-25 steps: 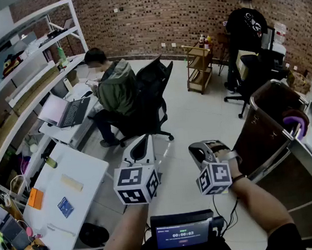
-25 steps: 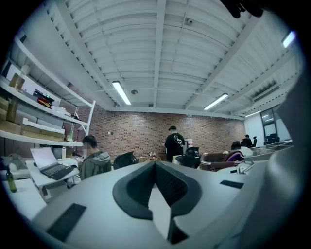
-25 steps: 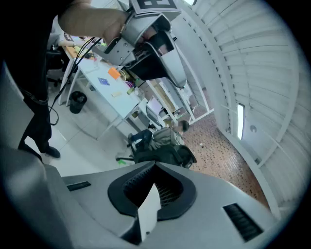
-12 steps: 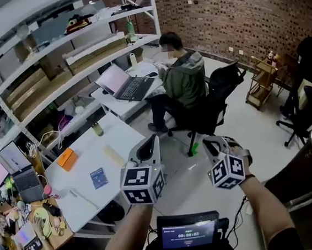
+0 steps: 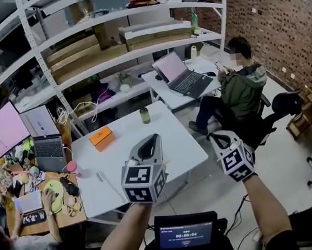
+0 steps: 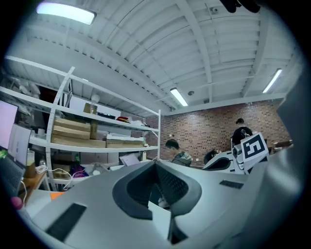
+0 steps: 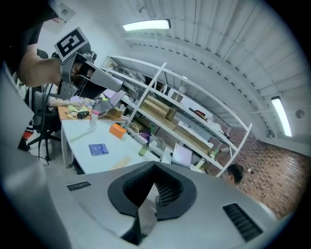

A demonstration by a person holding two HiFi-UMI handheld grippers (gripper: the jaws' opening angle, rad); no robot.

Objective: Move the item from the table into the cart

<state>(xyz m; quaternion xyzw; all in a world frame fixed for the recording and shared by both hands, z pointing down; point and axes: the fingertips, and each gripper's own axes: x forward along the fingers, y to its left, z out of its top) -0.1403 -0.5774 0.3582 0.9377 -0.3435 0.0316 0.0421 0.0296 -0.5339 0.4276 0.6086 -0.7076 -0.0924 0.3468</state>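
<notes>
Both sets of jaws closed, nothing between them. Left gripper [image 5: 153, 140] and right gripper [image 5: 218, 138] are held clear of the table [image 5: 174, 142], no contact w/ items. Orange box [image 5: 101, 137] lies ahead-left of left jaws, bottle [image 5: 144, 115] straight ahead and beyond, blue card [image 7: 98, 149] ahead-left of right jaws. Vs. 1 s ago: table was far left of jaws, now directly ahead.

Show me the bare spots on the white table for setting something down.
Bare: the stretch between the orange box and the small bottle, and the right end of the white table past the bottle. The left gripper hides the middle. Crowded: the wooden desk at far left.
</notes>
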